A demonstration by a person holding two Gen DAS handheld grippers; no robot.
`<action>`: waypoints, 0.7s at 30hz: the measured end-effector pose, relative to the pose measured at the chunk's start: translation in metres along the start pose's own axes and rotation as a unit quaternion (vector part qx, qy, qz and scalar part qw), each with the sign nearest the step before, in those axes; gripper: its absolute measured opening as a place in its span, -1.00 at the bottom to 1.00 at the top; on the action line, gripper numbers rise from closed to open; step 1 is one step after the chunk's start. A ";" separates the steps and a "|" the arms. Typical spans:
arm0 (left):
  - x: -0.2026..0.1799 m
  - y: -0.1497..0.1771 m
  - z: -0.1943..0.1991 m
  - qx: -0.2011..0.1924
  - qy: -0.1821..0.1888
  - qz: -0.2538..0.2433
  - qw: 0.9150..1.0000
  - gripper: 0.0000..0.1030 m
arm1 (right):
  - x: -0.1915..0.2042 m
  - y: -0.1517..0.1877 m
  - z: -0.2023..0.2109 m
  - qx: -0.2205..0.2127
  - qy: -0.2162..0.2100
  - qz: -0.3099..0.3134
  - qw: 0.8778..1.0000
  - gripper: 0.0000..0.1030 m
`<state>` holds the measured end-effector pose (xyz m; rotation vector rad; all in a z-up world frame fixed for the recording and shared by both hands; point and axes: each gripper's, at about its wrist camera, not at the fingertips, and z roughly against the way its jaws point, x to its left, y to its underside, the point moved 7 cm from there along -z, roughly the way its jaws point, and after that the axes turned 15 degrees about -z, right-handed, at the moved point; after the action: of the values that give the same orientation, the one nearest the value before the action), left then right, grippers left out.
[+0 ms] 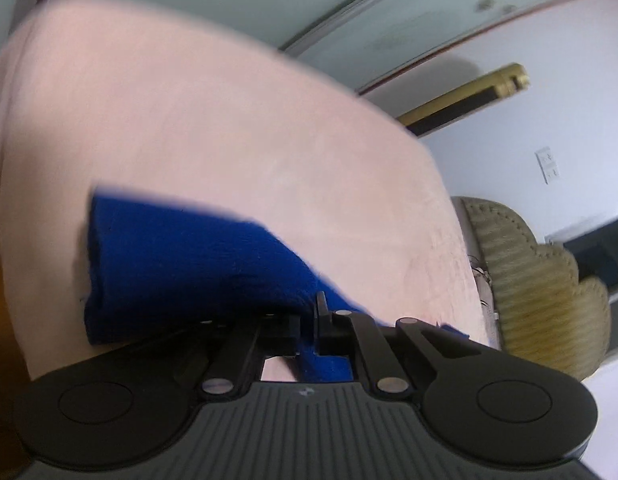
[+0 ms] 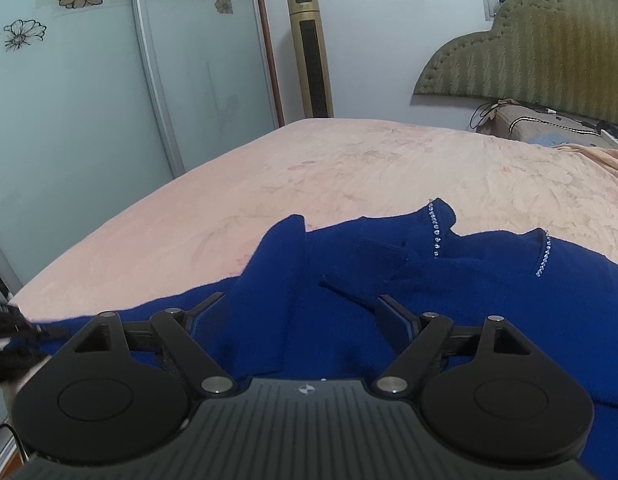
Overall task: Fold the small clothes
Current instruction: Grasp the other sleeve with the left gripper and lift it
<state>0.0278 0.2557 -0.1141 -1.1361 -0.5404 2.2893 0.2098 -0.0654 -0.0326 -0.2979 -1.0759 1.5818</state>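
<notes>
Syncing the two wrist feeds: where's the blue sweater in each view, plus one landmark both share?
Left wrist: blue sweater sits lower left on the pink bedspread, a fold pinched in the left gripper.
Right wrist: it fills the lower centre and right, rhinestone trim at the top, under the open right gripper.
Shared landmark: gold tower fan, upper right in the left view, top centre in the right view.

Pink bedspread (image 2: pixel 349 160) lying open beyond blue garment (image 2: pixel 429 300); headboard (image 2: pixel 529 52) and pillow (image 2: pixel 549 128) bounding far right.
</notes>
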 end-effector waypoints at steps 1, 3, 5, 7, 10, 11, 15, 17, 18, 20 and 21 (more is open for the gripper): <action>-0.003 -0.010 0.004 -0.021 -0.010 -0.022 0.999 -0.91 | -0.001 0.000 0.001 0.000 0.003 0.001 1.000 0.61; -0.011 -0.038 0.010 -0.076 -0.047 -0.070 0.994 -0.92 | -0.007 -0.001 0.003 -0.001 0.008 0.001 1.000 0.62; -0.012 -0.065 0.011 -0.106 -0.078 -0.102 0.986 -0.92 | -0.014 -0.002 0.005 -0.003 0.015 -0.003 1.000 0.62; -0.009 -0.094 0.006 -0.122 -0.111 -0.127 0.978 -0.92 | -0.023 -0.004 0.008 -0.006 0.021 -0.009 1.000 0.63; -0.012 -0.122 -0.004 -0.133 -0.150 -0.160 0.967 -0.92 | -0.037 -0.004 0.008 -0.007 0.033 -0.024 0.999 0.64; -0.016 -0.128 -0.007 -0.136 -0.159 -0.172 0.963 -0.92 | -0.041 -0.003 0.008 -0.006 0.035 -0.028 0.999 0.64; -0.055 -0.132 -0.021 -0.141 -0.173 -0.252 0.942 -0.92 | -0.050 -0.003 0.008 -0.004 0.043 -0.039 0.998 0.64; -0.084 -0.121 -0.031 -0.135 -0.161 -0.294 0.932 -0.92 | -0.052 -0.004 0.012 -0.010 0.045 -0.039 0.998 0.64; -0.103 -0.110 -0.037 -0.126 -0.148 -0.317 0.928 -0.92 | -0.053 -0.005 0.015 -0.016 0.046 -0.041 0.998 0.64; -0.133 -0.087 -0.046 -0.106 -0.121 -0.357 0.920 -0.92 | -0.059 -0.007 0.019 -0.025 0.050 -0.051 0.997 0.68; -0.148 -0.072 -0.050 -0.097 -0.109 -0.376 0.915 -0.92 | -0.063 -0.007 0.021 -0.029 0.052 -0.057 0.997 0.69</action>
<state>0.1643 0.2274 -0.0131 -0.5871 -1.0935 1.7013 0.2202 -0.1317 -0.0377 -0.3488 -1.0414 1.4190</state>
